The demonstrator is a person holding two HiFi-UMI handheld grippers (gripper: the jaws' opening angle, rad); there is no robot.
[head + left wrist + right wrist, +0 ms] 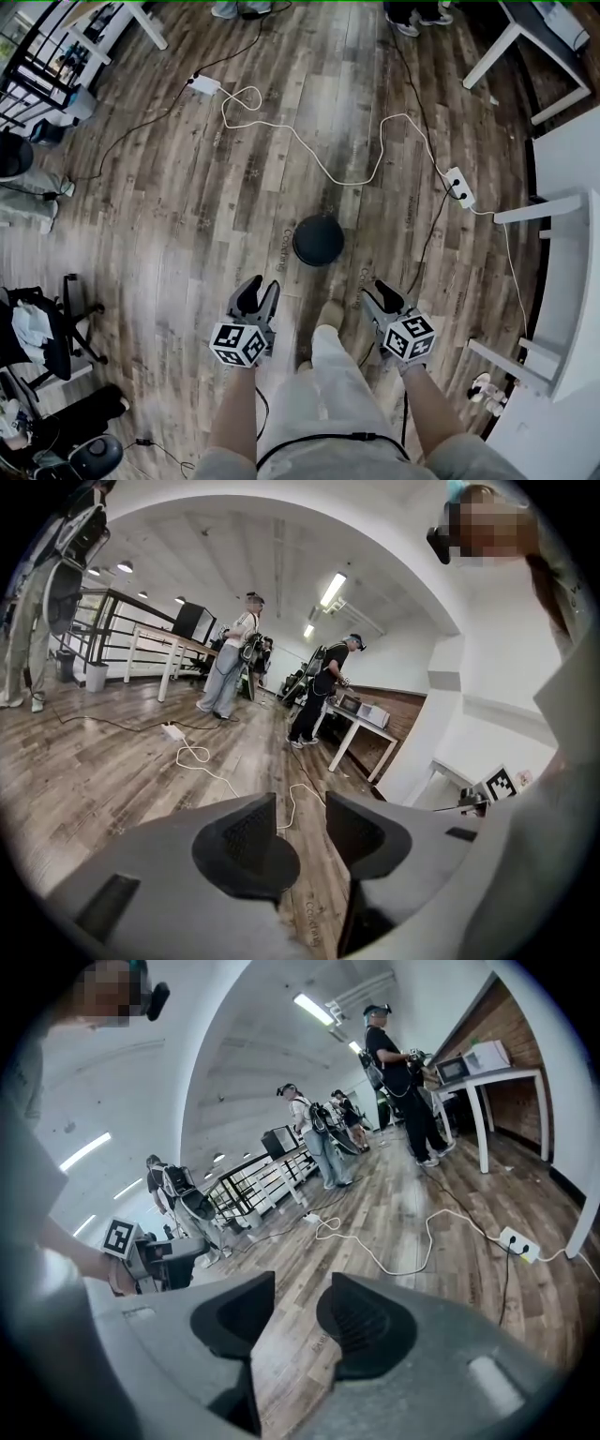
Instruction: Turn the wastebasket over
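Note:
A black round wastebasket (318,240) stands on the wood floor, straight ahead of the person's feet; from above only a dark round face shows. My left gripper (258,291) hangs to its lower left and my right gripper (386,298) to its lower right, both apart from it. In the left gripper view the left gripper (300,813) has a gap between its jaws, with only floor behind. The right gripper (300,1290) also stands open and empty. Neither gripper view shows the wastebasket.
A white cable (309,150) loops over the floor between two power strips (203,84) (459,187). White tables (562,272) stand at the right, and an office chair (42,328) at the left. Several people (230,658) stand further back in the room.

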